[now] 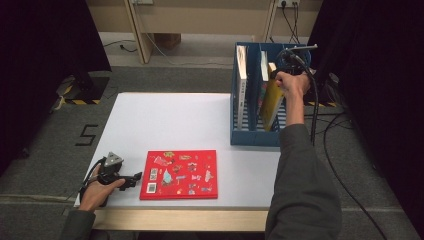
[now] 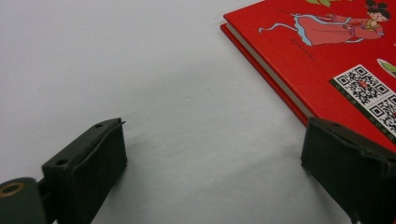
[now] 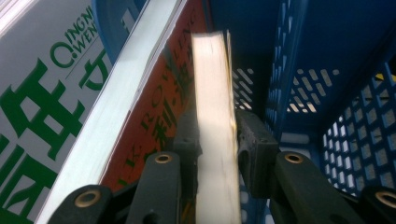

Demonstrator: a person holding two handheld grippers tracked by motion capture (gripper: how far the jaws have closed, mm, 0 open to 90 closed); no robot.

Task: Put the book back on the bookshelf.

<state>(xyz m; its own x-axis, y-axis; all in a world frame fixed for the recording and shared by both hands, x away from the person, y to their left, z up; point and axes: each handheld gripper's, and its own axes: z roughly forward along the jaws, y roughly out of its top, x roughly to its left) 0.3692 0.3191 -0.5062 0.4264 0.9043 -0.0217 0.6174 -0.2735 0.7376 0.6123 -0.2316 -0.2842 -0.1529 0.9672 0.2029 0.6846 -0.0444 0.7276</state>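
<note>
White tabletop [image 1: 165,120] runs under the left gripper [image 1: 131,181], which rests at the near edge with its jaws spread wide and empty, a red book [image 1: 180,174] lying flat just beside them. Farther off, the right gripper [image 3: 215,140] clamps a yellow book [image 1: 271,102], tilted, in the blue rack [image 1: 255,137] beside a red-covered book [image 3: 161,121].

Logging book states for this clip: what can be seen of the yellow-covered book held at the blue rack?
The yellow-covered book is thin, with cream page edges facing the right gripper's camera. The right gripper is shut on it, one black jaw on each cover. It hangs tilted, lower end inside the blue plastic slotted rack, beside a red-covered book already standing there. Whether it touches the rack floor cannot be told.
</note>
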